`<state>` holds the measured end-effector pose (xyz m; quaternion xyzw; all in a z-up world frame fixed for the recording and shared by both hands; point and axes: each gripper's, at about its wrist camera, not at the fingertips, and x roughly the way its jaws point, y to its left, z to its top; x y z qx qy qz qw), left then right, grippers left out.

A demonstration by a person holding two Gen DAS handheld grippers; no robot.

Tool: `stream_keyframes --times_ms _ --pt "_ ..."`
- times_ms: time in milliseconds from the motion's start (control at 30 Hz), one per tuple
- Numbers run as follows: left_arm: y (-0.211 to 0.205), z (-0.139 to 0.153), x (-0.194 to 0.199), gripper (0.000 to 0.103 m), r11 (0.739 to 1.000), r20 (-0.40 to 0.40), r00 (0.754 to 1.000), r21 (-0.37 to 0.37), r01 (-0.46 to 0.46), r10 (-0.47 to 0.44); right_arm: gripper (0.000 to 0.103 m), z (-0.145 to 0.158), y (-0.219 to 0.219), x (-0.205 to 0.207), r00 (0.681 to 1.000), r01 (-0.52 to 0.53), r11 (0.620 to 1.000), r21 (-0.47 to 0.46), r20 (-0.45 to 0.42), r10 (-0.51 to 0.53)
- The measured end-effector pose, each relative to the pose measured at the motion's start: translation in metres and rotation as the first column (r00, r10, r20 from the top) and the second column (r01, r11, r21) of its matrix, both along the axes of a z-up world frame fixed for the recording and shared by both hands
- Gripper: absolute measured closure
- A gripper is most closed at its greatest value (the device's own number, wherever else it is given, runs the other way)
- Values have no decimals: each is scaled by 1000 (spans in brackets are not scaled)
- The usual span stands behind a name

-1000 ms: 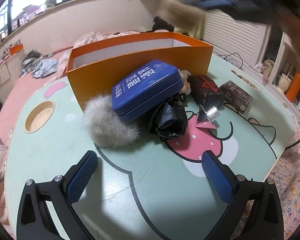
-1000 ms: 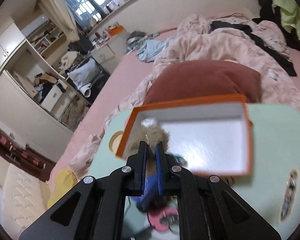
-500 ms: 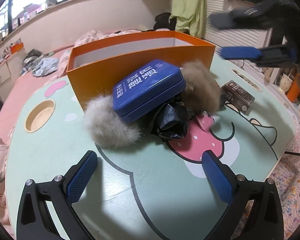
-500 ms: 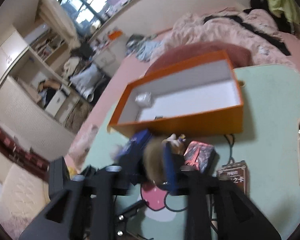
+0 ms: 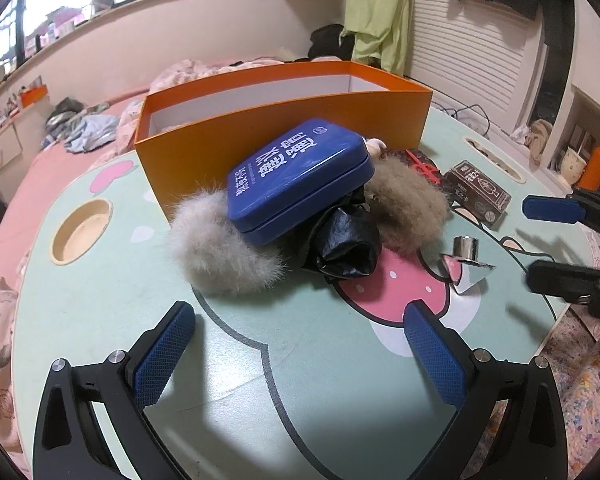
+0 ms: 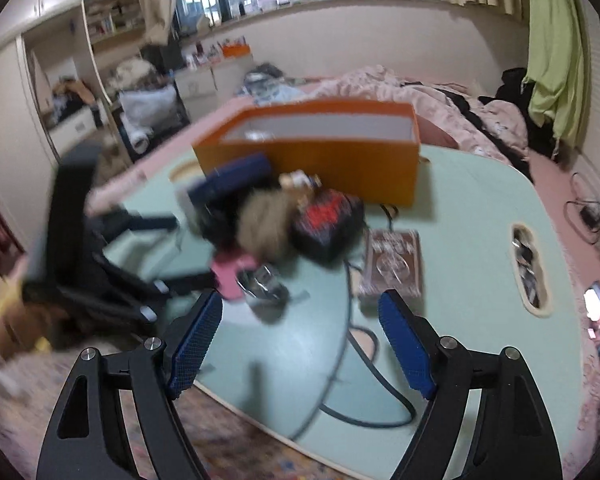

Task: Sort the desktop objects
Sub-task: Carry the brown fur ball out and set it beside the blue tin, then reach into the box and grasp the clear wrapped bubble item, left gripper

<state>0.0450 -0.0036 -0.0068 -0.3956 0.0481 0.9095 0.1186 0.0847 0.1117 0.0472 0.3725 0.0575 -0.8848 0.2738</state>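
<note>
the step in hand looks like a reach for the next item: the right gripper sits low at the table's near edge with its jaws wide and nothing between them. they have just been opening. the brown fluffy pompom lies in the heap, right of centre in the left wrist view, not in the orange box at the upper middle.

the left gripper hangs at the bottom of its own frame, jaws wide and empty, short of the pile.

the heap sits just in front of the box: a blue tin tilted on top of a grey pompom and a crumpled black bag, with a dark red-printed pouch behind and a brown card box lying flat to the right. nearest the right jaws is a small shiny metal piece on the pink patch. my guess is the next move calls for centring the jaws on one piece and closing low, since it is small and slick.
</note>
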Motion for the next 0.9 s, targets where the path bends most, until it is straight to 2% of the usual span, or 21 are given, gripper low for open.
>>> stream_keyframes --times_ms 100,167,267,300,733,833,900 --pt "-1 0 -1 0 1000 1 1000 0 -1 1 23 -12 -8 -6 998 55 990 130 -20 -53" --pt "-3 0 -1 0 1000 0 1000 1 -1 1 22 -26 -15 -11 998 59 978 201 9 -62" --pt "-4 0 -3 0 1000 -1 1000 5 -4 4 9 -28 -10 -19 997 66 983 174 32 -72" --pt "-6 0 -5 0 1000 -1 1000 5 -4 4 0 -30 -8 -22 996 76 981 180 40 -84" --pt "-14 3 1 0 1000 8 1000 5 -20 20 0 -27 -1 -25 999 44 985 164 16 -48" --pt "-18 7 4 0 999 -13 999 -6 -48 48 0 -27 -2 -26 999 35 987 160 10 -37" --pt "-22 17 7 0 997 -55 996 1 -77 77 0 -28 -2 -26 1000 29 988 152 5 -30"
